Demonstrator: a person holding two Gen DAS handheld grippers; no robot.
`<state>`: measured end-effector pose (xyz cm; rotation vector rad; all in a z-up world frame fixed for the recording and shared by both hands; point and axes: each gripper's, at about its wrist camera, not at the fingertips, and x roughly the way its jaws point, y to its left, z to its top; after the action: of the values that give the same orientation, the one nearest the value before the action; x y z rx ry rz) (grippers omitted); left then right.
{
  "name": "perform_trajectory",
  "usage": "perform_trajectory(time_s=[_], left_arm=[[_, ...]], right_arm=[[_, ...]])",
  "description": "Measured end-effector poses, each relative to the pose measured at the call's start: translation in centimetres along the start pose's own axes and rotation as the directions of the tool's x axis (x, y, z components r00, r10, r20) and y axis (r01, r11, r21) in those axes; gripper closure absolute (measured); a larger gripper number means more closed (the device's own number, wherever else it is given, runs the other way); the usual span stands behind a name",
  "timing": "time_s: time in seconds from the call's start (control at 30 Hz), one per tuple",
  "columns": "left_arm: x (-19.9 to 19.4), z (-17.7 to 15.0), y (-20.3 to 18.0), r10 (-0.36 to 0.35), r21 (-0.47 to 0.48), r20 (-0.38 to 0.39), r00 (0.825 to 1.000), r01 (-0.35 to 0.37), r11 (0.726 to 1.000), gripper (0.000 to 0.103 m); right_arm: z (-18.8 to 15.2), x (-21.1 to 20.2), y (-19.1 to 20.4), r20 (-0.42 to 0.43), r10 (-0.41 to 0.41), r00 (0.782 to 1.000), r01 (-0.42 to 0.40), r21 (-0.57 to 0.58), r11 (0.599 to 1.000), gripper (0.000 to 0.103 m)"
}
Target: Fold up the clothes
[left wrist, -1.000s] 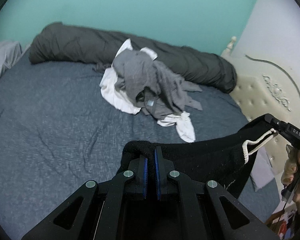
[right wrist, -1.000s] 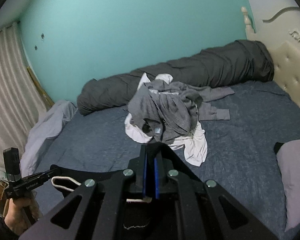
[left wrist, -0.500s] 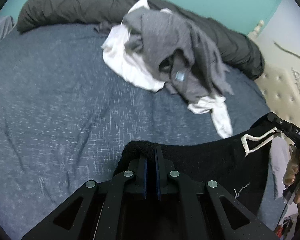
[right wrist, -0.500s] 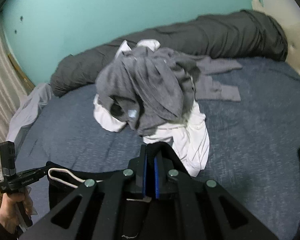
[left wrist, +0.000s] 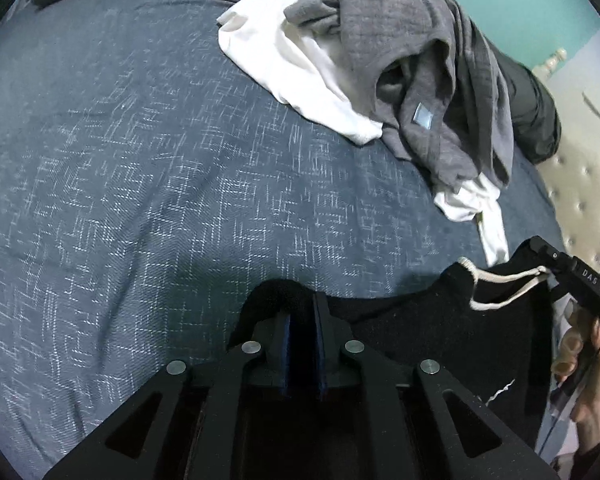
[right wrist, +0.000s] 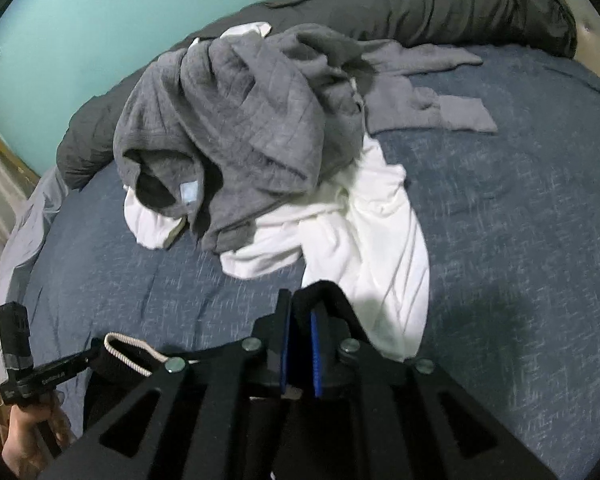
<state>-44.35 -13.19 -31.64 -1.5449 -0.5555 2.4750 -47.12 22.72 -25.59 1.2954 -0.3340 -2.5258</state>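
Black garment (left wrist: 428,332) stretches between both just-loosening tools, left tool (left wrist: 302,320) and right tool (right wrist: 300,320) still pinching it.

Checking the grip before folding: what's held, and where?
Black garment: left hand-held gripper and right hand-held gripper each pinch its drawstring top edge.

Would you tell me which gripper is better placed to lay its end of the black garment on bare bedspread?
Left gripper: bare bedspread lies ahead, whereas the right gripper faces the white shirt. Both jaws have just been opening, black garment between them.
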Motion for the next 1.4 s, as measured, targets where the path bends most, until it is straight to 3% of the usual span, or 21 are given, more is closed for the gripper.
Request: perform_trajectory(time_s=[0.1,0.17,0.2,0.23,0.3,0.43,0.6,0.93,1.13,1.3,1.37,1.4], left_arm=[[-0.9,0.1,0.8,-0.067,-0.058,0.011,0.998,0.067,0.996,0.081],[-1.6,0.1,1.1,-0.104,-0.082,0.02,0.994,0.105,0.991,0.064],[-1.9,0.1,1.1,-0.116,-0.091,0.026,0.993,0.118,0.989,0.049],[-2.6,0.1,1.0,-0.094,-0.084,0.049,0.994,0.098,0.992,0.033],[-4.1,0.2,0.9,-0.068,-0.062,0.078,0.995,0.073,0.995,0.03],[-6.6,-0.2,0.0,-0.009,0.014,0.12,0.993,0.008,1.0,0.03],[-8.9,-4.0,-0.3,0.023,0.084,0.117,0.993,-0.033,0.996,0.03],[-11.8,-15.5,-2.2,0.067,0.131,0.046,0.997,-0.072,0.989,0.03],[-12.7,-20.5,-3.4,0.083,0.157,0.007,0.997,-0.083,0.984,0.03],[-12.6,-22.6,-5.4,0.115,0.207,-0.02,0.993,-0.109,0.972,0.03],[-12.2,-23.2,-5.4,0.124,0.208,-0.041,0.991,-0.113,0.972,0.033],[-11.9,-23.6,-5.4,0.129,0.208,-0.051,0.99,-0.115,0.971,0.04]], right_arm=[[0.4,-1.1,0.0,0.047,0.006,0.999,-0.005,-0.016,1.0,0.081],[0.6,-2.5,0.1,0.104,-0.001,0.995,0.004,-0.022,1.0,0.034],[0.6,-3.2,0.0,0.117,0.007,0.993,-0.005,-0.015,1.0,0.032],[0.7,-3.8,-0.1,0.13,0.015,0.991,-0.014,-0.009,1.0,0.032],[0.2,-4.9,0.2,0.134,0.03,0.99,-0.026,-0.026,0.999,0.032],[-2.6,-7.1,0.9,0.126,0.054,0.991,-0.05,-0.042,0.998,0.032],[-8.5,-10.0,1.5,0.096,0.082,0.992,-0.076,-0.064,0.995,0.032],[-21.5,-15.8,1.1,0.087,0.098,0.991,-0.098,-0.005,0.995,0.032],[-24.8,-17.7,1.6,0.138,0.092,0.986,-0.094,0.011,0.996,0.032],[-26.7,-17.2,1.6,0.138,0.116,0.984,-0.12,0.02,0.993,0.032],[-27.0,-16.8,1.4,0.132,0.133,0.982,-0.139,0.038,0.99,0.032],[-27.0,-16.8,1.4,0.135,0.141,0.981,-0.148,0.043,0.988,0.032]])
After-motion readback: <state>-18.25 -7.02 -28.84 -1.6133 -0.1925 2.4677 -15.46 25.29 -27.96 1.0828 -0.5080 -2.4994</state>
